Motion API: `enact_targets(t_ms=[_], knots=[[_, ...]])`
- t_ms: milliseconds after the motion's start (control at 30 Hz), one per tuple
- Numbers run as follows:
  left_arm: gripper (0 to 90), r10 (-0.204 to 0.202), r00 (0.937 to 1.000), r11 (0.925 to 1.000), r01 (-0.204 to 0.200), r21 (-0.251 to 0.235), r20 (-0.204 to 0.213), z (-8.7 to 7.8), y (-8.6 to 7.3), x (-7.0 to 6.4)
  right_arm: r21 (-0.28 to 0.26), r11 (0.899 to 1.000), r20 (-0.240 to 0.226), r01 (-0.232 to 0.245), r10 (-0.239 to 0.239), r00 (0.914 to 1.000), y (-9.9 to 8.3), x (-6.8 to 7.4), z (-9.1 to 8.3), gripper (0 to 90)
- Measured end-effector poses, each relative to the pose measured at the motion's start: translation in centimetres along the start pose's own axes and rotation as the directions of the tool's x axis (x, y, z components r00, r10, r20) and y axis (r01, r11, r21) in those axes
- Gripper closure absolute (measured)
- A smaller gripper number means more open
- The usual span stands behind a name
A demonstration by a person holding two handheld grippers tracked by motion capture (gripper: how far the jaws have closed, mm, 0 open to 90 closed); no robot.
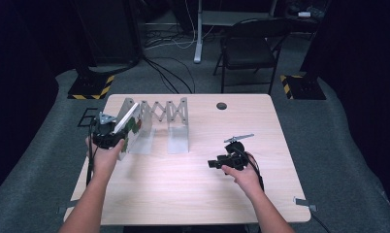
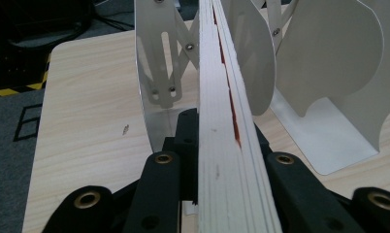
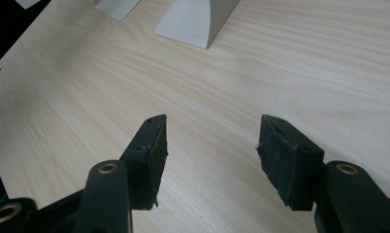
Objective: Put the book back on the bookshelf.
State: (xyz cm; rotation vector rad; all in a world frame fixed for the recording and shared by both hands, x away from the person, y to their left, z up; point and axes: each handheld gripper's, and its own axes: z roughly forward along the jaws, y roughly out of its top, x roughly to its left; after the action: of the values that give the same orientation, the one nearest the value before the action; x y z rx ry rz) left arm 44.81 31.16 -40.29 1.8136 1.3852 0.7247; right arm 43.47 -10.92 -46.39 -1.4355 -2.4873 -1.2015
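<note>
The pale wood counter (image 1: 183, 189) carries a white metal expanding book rack (image 1: 166, 121) at its far left, dividers upright and linked by scissor struts. At the rack's left end sits a thin white book (image 1: 127, 127), red and green on its cover, tilted, page edges up between the dividers. The left gripper (image 1: 116, 141) has its fingers (image 2: 159, 194) clamped on that book. The right gripper (image 1: 213, 163) hovers low over bare counter, fingers (image 3: 152, 150) spread wide, holding nothing.
</note>
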Motion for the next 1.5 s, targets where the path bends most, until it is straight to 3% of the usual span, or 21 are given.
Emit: enact_targets(t_ms=[333, 767, 800, 867, 1000, 1200, 1500], knots=[[75.9, -0.031, 0.9995, 0.9995, 0.031, -0.002, -0.005, 0.5, -0.7, 0.4, -0.004, 1.000, 0.008, 0.011, -0.011, 0.9999, 0.0, 0.0, 0.1, 43.7], [75.9, -0.024, 0.9994, 0.9997, 0.024, -0.005, -0.025, 1.2, -0.9, -0.1, 0.002, 1.000, 0.007, 0.006, -0.006, 1.0000, 0.1, 0.1, 0.2, 43.3], [75.9, -0.011, 0.9996, 0.9999, 0.011, 0.006, -0.025, 1.2, -0.9, -0.1, 0.002, 1.000, 0.007, 0.006, -0.006, 1.0000, 0.1, 0.1, 0.2, 43.3], [75.9, -0.023, 0.9993, 0.9997, 0.023, -0.006, -0.029, 1.5, -0.9, -0.2, 0.001, 1.000, 0.007, 0.008, -0.008, 0.9999, 0.1, 0.1, 0.2, 43.3], [75.9, -0.007, 0.9995, 0.9999, 0.008, 0.013, -0.032, 1.7, -1.0, -0.3, -0.007, 1.000, 0.007, 0.015, -0.015, 0.9999, 0.1, 0.1, 0.2, 43.3], [75.8, -0.022, 0.9981, 0.9998, 0.022, -0.003, -0.058, 2.1, -1.3, -0.3, -0.003, 1.000, 0.006, 0.012, -0.012, 0.9999, 0.1, 0.1, 0.2, 43.3], [75.8, -0.032, 0.9973, 0.9994, 0.032, 0.012, -0.066, 3.0, -2.0, -0.3, -0.002, 1.000, 0.009, 0.015, -0.015, 0.9998, 0.1, 0.1, 0.3, 43.2]])
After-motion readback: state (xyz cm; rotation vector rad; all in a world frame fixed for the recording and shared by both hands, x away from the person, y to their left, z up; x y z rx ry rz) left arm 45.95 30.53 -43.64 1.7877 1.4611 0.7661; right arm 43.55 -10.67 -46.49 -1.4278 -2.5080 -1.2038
